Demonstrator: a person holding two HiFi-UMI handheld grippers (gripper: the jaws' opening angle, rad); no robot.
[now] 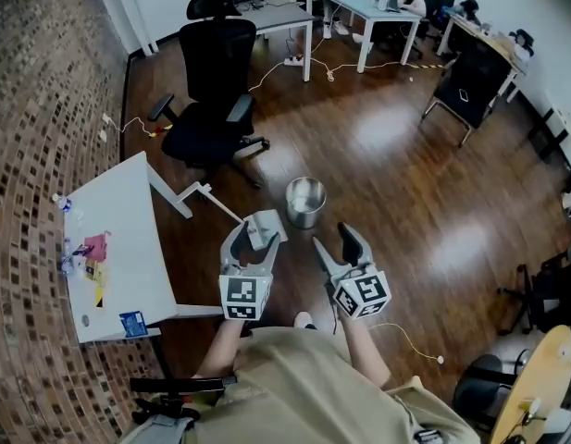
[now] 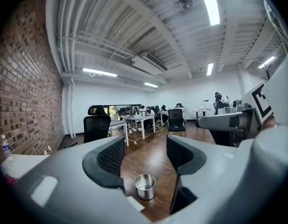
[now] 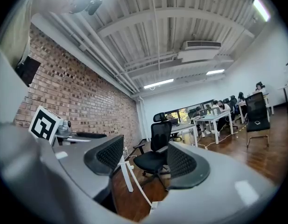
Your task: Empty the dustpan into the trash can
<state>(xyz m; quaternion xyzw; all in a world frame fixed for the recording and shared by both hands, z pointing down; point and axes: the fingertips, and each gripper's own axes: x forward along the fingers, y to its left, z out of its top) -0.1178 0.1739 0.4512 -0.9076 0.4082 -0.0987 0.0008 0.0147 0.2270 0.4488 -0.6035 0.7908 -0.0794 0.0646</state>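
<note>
1. Viewed from overhead in a wood-floored office, a person holds the left gripper [image 1: 257, 240] and the right gripper [image 1: 331, 239] side by side in front of the body, both aimed towards a steel trash can [image 1: 304, 213].
2. The pale grey dustpan [image 1: 265, 222] shows at the left gripper's jaw tips, between them and the trash can, and close to the can without touching it.
3. A thin white rod [image 1: 225, 204] slants from the dustpan towards the leg of a white table [image 1: 118, 239] at left.
4. In the left gripper view, the left gripper [image 2: 144, 153] has its jaws apart and both ribbed pads bare. The trash can [image 2: 144, 188] stands upright on the floor, framed in the gap.
5. A pale flat corner [image 2: 134, 203] low in that gap is probably the dustpan's edge, though too little of it shows to be sure.
6. In the right gripper view, the right gripper [image 3: 144, 157] also has its jaws apart with nothing between them. A black office chair [image 3: 155, 148] fills the gap, with a brick wall [image 3: 73, 87] behind it.
7. The left gripper's marker cube [image 3: 43, 122] appears at that view's left edge.
8. The chair [image 1: 216, 81] stands beyond the trash can, and people sit at desks [image 1: 359, 7] at the room's far end.
</note>
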